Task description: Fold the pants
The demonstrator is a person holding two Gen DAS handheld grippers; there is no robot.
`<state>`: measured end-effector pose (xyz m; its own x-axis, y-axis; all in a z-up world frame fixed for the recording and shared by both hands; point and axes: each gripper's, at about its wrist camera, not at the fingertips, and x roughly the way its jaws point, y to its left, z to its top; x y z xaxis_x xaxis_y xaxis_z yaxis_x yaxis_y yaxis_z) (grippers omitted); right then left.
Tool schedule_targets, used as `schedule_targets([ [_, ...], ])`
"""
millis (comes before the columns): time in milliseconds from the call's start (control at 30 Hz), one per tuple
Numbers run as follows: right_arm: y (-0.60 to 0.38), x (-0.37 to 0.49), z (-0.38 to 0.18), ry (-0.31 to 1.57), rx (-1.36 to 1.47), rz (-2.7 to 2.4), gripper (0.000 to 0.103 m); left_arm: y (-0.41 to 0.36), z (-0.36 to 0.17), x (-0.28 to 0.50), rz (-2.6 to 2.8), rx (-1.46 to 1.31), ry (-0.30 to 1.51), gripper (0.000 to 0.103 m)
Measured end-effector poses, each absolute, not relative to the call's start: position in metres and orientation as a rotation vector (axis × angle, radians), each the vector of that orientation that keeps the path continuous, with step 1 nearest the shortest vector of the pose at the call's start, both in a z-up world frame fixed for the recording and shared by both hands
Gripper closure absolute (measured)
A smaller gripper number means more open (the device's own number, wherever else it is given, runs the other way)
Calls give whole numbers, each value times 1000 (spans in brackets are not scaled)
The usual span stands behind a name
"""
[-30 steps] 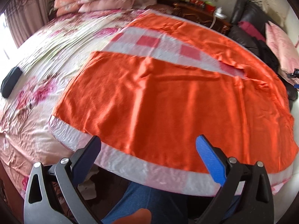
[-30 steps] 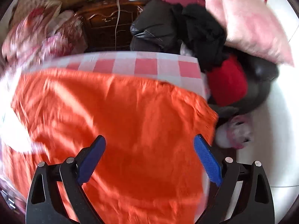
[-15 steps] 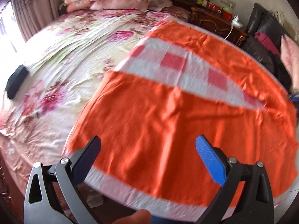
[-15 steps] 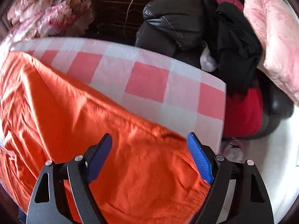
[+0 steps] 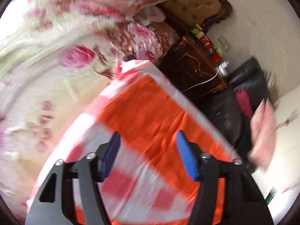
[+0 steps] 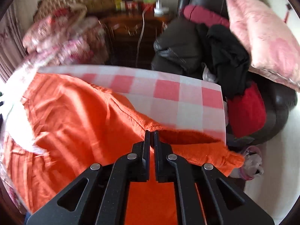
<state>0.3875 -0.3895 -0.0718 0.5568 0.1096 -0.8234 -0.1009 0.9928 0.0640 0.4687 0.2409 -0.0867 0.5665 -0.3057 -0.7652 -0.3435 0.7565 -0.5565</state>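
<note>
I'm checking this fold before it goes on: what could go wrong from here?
The right gripper is shut on only a thin bit of the orange pants' edge, so the cloth may slip out when lifted. The left gripper, whose jaws have just been closing, has its pads apart over the pants with nothing pinched; it may catch the checked cloth underneath too. That corner lies at the cloth's edge, so the pants could slide off.

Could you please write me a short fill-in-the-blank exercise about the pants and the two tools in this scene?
1. The pants are bright ____ in colour.
2. The right tool is ____ on an edge of the pants.
3. The pants lie on a pink-and-white ____ cloth.
4. The jaws of the left tool have just been closing, yet they grip ____.

Missing words: orange; shut; checked; nothing
</note>
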Motion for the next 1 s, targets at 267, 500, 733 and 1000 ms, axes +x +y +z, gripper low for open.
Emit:
schedule_targets([
  [267, -368, 268, -45, 894, 101, 167, 98, 216, -140, 568, -57, -929, 1105, 52],
  [500, -366, 222, -47, 902, 139, 164, 98, 213, -162, 575, -8, -897, 1163, 102],
  [733, -386, 207, -42, 883, 166, 137, 103, 244, -95, 489, -59, -896, 1052, 102],
  [1000, -416, 142, -50, 906, 240, 140, 103, 263, -67, 269, -66, -918, 972, 102],
])
